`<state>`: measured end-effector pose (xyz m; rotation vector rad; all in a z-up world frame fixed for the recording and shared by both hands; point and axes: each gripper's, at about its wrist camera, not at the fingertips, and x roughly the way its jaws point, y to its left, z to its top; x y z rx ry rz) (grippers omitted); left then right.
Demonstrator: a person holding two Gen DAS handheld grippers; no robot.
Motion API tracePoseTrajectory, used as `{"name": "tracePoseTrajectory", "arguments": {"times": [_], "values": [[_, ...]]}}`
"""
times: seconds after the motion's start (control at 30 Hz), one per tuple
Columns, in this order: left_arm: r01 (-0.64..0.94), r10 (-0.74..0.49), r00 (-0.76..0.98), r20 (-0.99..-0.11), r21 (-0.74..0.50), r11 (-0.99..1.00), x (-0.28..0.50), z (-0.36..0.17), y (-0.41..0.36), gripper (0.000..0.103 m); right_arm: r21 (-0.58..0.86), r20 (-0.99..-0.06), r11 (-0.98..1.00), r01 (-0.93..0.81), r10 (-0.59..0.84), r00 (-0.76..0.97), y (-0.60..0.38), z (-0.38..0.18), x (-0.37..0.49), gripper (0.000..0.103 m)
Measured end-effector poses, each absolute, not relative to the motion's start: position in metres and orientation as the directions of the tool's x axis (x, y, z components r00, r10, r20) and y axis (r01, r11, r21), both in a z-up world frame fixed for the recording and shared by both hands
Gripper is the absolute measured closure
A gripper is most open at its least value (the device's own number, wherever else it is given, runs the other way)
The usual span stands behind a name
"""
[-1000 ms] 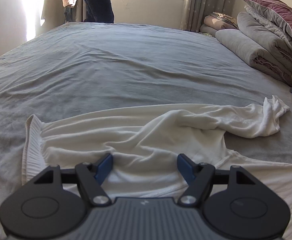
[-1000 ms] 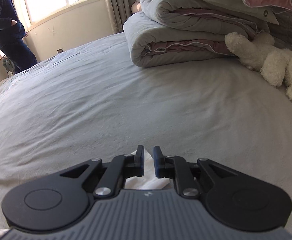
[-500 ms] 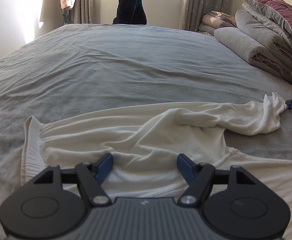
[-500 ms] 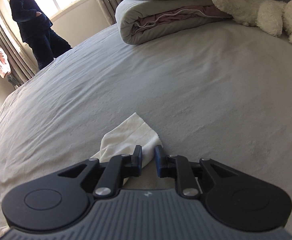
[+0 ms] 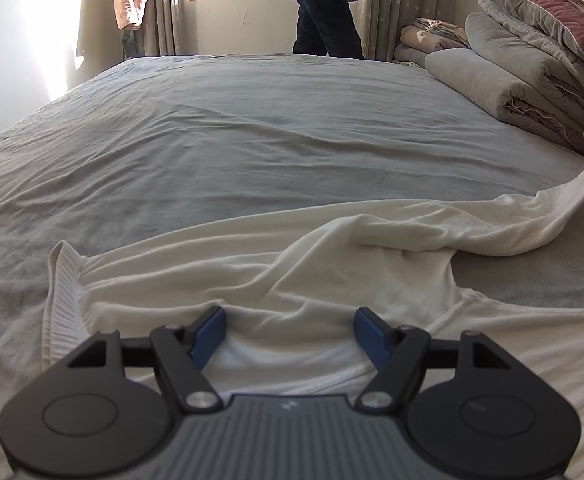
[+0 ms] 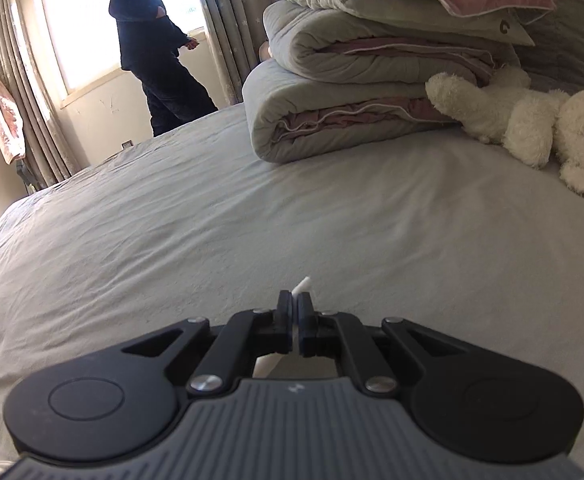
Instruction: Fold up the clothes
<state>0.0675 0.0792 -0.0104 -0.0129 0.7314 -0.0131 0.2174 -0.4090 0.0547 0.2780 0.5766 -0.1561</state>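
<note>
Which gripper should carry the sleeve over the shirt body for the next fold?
Right. The right gripper has just closed on the sleeve cuff, pulled out straight. The left gripper sits open over the shirt body, holding nothing.

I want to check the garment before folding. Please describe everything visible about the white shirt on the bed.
The white shirt is soft knit fabric, rumpled, lying on the grey bed sheet. A ribbed hem shows at its left. One long sleeve stretches rightward, its cuff tip pinched in the shut right gripper, whose jaws have just closed. The left gripper stands open over the body cloth, which bulges between its fingers.
</note>
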Motion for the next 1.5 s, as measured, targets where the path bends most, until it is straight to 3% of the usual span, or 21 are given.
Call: {"name": "tracePoseTrajectory", "arguments": {"times": [0.17, 0.47, 0.5, 0.53, 0.63, 0.67, 0.73, 0.8, 1.07, 1.13, 1.2, 1.5], "values": [[0.007, -0.029, 0.742, -0.67, -0.035, 0.999, 0.067, -0.007, 0.083, 0.031, 0.114, -0.606, 0.968, 0.224, -0.11, 0.788, -0.418, 0.049, 0.21, 0.099], [-0.01, -0.025, 0.749, -0.662, -0.05, 0.999, 0.069, 0.001, 0.096, 0.031, 0.069, -0.688, 0.965, 0.254, -0.138, 0.712, -0.431, 0.011, 0.184, 0.099], [-0.02, -0.018, 0.752, -0.659, -0.05, 0.999, 0.07, 0.002, 0.099, 0.031, 0.067, -0.685, 0.965, 0.252, -0.139, 0.715, -0.43, 0.013, 0.182, 0.098], [-0.031, -0.01, 0.755, -0.655, -0.051, 0.998, 0.071, 0.004, 0.103, 0.031, 0.067, -0.678, 0.966, 0.25, -0.14, 0.721, -0.428, 0.017, 0.18, 0.09], [-0.084, 0.027, 0.763, -0.646, -0.058, 0.995, 0.073, 0.008, 0.119, 0.031, 0.08, -0.658, 0.976, 0.203, -0.102, 0.747, -0.417, 0.029, 0.177, 0.087], [-0.105, 0.041, 0.764, -0.644, -0.061, 0.993, 0.073, 0.01, 0.125, 0.031, 0.088, -0.652, 0.98, 0.18, -0.08, 0.754, -0.411, 0.033, 0.177, 0.086], [-0.155, 0.087, 0.766, -0.637, -0.052, 0.987, 0.073, 0.013, 0.135, 0.031, 0.106, -0.642, 0.988, 0.111, -0.017, 0.766, -0.393, 0.039, 0.178, 0.069], [-0.209, 0.143, 0.767, -0.626, -0.032, 0.977, 0.074, 0.015, 0.144, 0.031, 0.111, -0.634, 0.994, 0.02, 0.056, 0.771, -0.364, 0.041, 0.179, 0.061], [-0.378, 0.345, 0.748, -0.567, 0.063, 0.924, 0.074, 0.015, 0.167, 0.039, 0.141, -0.644, 0.931, -0.337, 0.345, 0.683, -0.225, 0.031, 0.196, 0.061], [-0.401, 0.386, 0.736, -0.556, 0.1, 0.91, 0.074, 0.013, 0.167, 0.051, 0.151, -0.647, 0.891, -0.428, 0.417, 0.639, -0.188, 0.027, 0.199, 0.061], [-0.416, 0.412, 0.728, -0.548, 0.125, 0.901, 0.075, 0.011, 0.168, 0.055, 0.155, -0.654, 0.846, -0.51, 0.475, 0.589, -0.155, 0.024, 0.202, 0.061], [-0.448, 0.403, 0.7, -0.59, 0.077, 0.891, 0.079, -0.001, 0.189, 0.06, 0.107, -0.727, 0.659, -0.744, 0.562, 0.394, -0.047, 0.008, 0.205, 0.061]]}}
